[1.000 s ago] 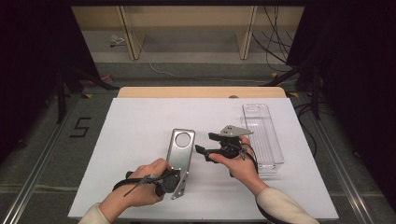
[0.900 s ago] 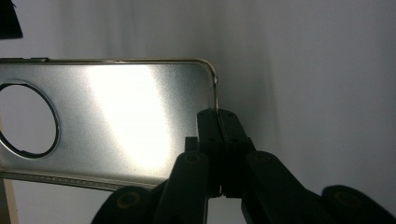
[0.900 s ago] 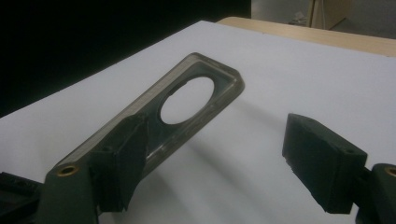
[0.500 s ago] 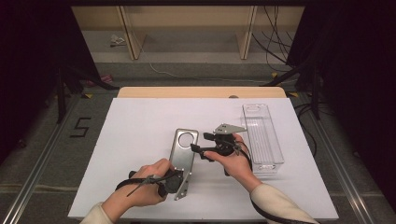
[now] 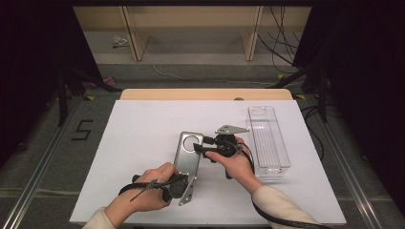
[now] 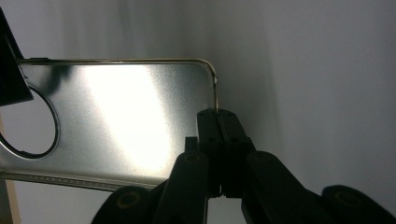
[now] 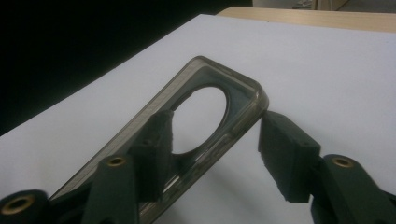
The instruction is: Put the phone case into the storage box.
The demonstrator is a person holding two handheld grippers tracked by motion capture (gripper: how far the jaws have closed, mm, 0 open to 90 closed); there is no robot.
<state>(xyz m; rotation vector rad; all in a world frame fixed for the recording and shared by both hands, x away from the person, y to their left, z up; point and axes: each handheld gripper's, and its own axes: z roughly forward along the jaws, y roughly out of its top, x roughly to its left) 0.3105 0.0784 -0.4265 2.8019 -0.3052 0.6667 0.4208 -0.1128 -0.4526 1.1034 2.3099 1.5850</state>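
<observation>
The metal plate (image 5: 187, 160) lies mid-bench, left of the clear tray (image 5: 268, 138). Left gripper (image 6: 218, 122) is clenched on its near edge; right gripper (image 7: 212, 140) has just been closing, jaws straddling the holed end, not yet pinching. A skewed bite could twist the plate loose

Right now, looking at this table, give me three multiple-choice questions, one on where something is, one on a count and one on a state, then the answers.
1. Where does the clear plastic tray lie?
A. to the right of the metal plate
B. on top of it
C. on the floor

2. How many round holes does the metal plate have?
A. none
B. one
C. three

3. How is the left hand-held gripper?
A. wide open
B. shut on the plate's edge
C. lying unused

Answers:
1 A, the tray sits by the table's right edge.
2 B, one hole near its far end.
3 B, its jaws pinch the edge.
</observation>
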